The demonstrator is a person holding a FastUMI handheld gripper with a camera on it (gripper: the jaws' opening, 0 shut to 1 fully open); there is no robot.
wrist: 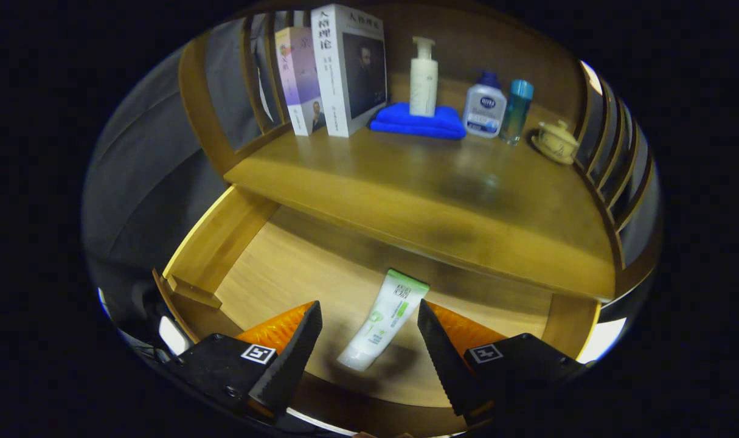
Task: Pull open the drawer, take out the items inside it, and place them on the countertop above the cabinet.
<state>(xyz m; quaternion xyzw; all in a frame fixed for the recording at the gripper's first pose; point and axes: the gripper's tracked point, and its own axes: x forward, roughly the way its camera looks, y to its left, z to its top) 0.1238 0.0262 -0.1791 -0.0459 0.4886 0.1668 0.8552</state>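
Note:
The wooden drawer (223, 237) stands pulled out beneath the countertop (442, 182). On its floor lies a white and green tube (382, 319), pointing from the drawer's front toward the cabinet. My gripper (369, 313) hovers above the drawer, open, with the tube showing between the two fingers but below them, untouched. The back part of the drawer is hidden under the countertop.
At the back of the countertop stand two books (336, 73), a white pump bottle (423, 76) on a folded blue cloth (419, 121), a blue-capped white bottle (484, 106), a teal bottle (517, 111) and a small lidded cup (556, 141). Wooden slatted rails (615, 158) fence both sides.

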